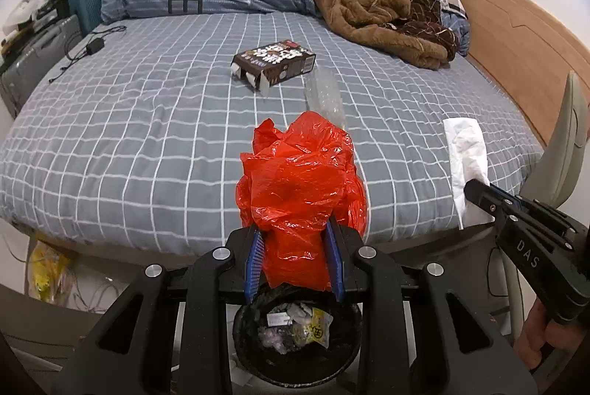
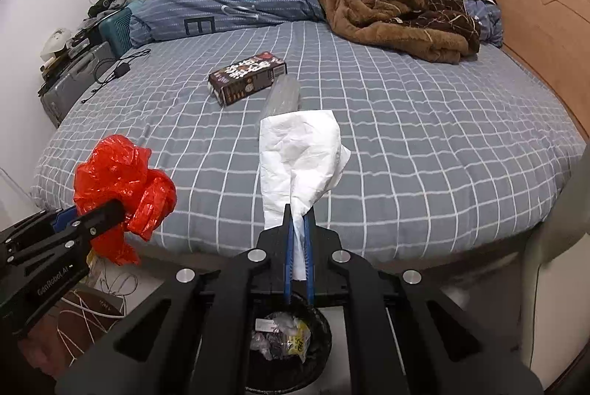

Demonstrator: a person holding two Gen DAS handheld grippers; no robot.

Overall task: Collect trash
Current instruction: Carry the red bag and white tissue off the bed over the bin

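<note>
Left wrist view looks along the left claw [image 1: 295,232], whose blue pads are clamped on a crumpled red plastic bag [image 1: 298,173], held in the air above a black trash bin [image 1: 298,332] that already has wrappers in it. Beyond lies the bed [image 1: 147,137] with its grey checked sheet, carrying a dark brown carton [image 1: 274,61] and, just beside it, a clear plastic wrapper [image 1: 324,94]. At the right edge the right claw [image 1: 475,192] pinches a white tissue [image 1: 466,155]. Right wrist view shows the right claw [image 2: 298,229] closed tight on that tissue [image 2: 298,155], also above the bin [image 2: 287,339]. The left claw [image 2: 110,208] with the red bag [image 2: 121,181] hangs at left, and the carton [image 2: 247,78] and wrapper [image 2: 284,96] rest mid-bed [image 2: 442,155].
</note>
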